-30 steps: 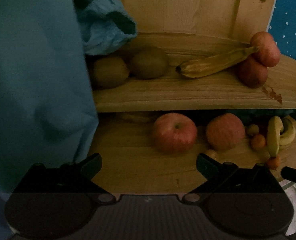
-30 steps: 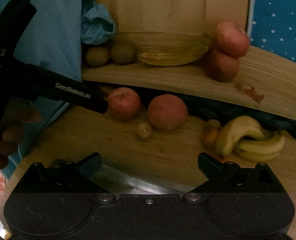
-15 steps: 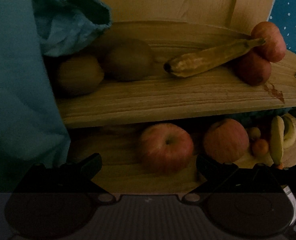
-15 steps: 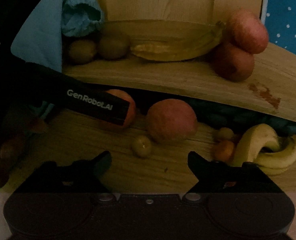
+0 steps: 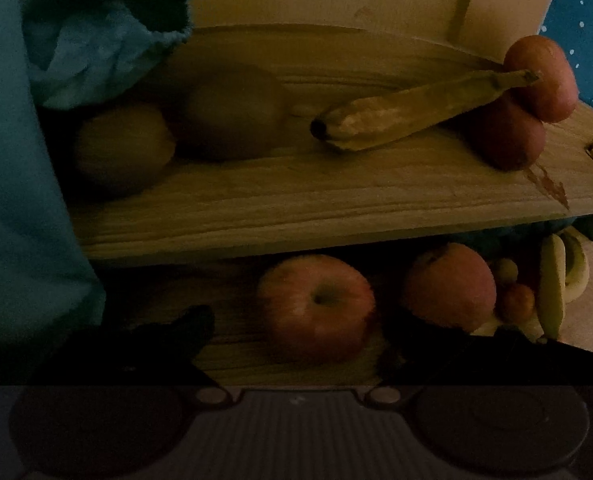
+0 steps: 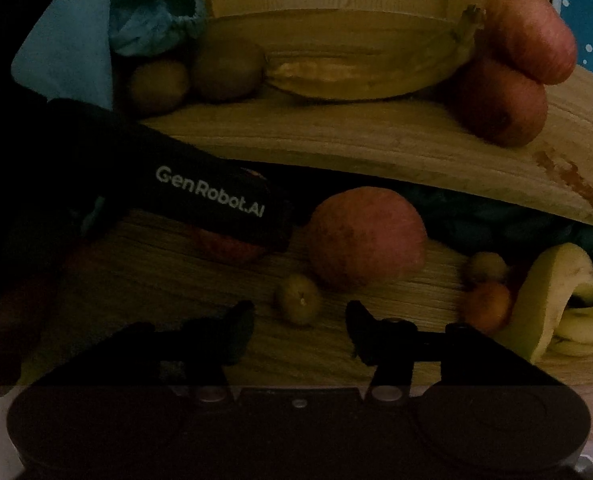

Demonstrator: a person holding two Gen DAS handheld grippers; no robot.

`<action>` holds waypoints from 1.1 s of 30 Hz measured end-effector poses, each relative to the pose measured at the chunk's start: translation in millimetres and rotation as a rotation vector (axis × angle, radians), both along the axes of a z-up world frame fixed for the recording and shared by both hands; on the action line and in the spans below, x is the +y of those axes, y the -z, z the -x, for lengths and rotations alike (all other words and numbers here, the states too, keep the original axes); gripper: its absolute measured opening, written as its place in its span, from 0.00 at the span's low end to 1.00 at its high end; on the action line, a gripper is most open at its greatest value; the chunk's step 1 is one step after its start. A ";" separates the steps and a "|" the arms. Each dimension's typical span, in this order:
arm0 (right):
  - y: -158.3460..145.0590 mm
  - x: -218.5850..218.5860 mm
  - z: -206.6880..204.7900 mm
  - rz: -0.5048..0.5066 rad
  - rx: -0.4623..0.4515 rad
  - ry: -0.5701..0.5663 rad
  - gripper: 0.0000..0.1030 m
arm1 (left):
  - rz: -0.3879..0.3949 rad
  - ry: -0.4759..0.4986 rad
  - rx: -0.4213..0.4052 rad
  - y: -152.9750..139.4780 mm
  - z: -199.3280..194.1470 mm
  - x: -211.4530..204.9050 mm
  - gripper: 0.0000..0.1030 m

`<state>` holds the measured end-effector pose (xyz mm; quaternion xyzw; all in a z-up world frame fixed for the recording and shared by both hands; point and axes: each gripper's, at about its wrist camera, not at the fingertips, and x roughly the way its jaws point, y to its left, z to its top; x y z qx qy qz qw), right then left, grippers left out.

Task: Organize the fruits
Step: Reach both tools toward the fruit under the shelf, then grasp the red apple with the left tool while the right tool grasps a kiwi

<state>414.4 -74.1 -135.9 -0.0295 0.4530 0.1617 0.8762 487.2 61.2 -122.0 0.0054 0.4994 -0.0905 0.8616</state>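
Apple on table below wooden shelf, between spread fingers of left hand-held gripper, unclamped. Right hand-held gripper wide, empty, small green fruit just ahead. Second apple beside.

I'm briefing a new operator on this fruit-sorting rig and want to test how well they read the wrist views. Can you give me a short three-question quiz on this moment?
1. True or false: the left gripper stands open around the apple on the lower board.
2. How many kiwis lie on the upper shelf? A) one B) two C) four
3. Fill in: the right gripper points at a small ____ fruit.

Key: 1 true; 2 B, the left kiwi and the right kiwi; 3 green.
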 end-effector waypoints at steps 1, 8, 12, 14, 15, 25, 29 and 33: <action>0.8 0.4 -0.6 0.000 0.001 0.000 0.47 | 0.002 0.002 0.001 0.9 -1.1 -0.7 0.88; 4.0 3.9 -4.0 -0.012 -0.010 -0.006 0.36 | 0.007 0.000 0.000 5.6 -5.0 -4.2 0.81; 6.4 6.1 -7.7 -0.015 -0.015 0.001 0.30 | 0.019 0.011 -0.002 7.9 -8.0 -6.8 0.74; 6.4 6.4 -9.1 -0.019 -0.015 0.004 0.28 | 0.016 0.017 -0.005 9.6 -10.1 -10.8 0.72; 6.5 5.9 -9.4 -0.025 -0.013 0.004 0.28 | 0.014 0.018 -0.006 10.2 -10.6 -12.3 0.72; -4.1 -1.2 7.5 -0.050 -0.044 0.002 0.28 | 0.019 0.010 0.004 11.8 -3.4 -10.0 0.71; -11.2 -6.4 18.8 -0.050 -0.066 0.001 0.28 | 0.021 -0.003 0.008 9.5 4.9 -8.6 0.71; -19.0 -13.7 32.4 -0.047 -0.085 0.005 0.28 | 0.025 -0.005 0.000 3.5 23.9 -8.7 0.71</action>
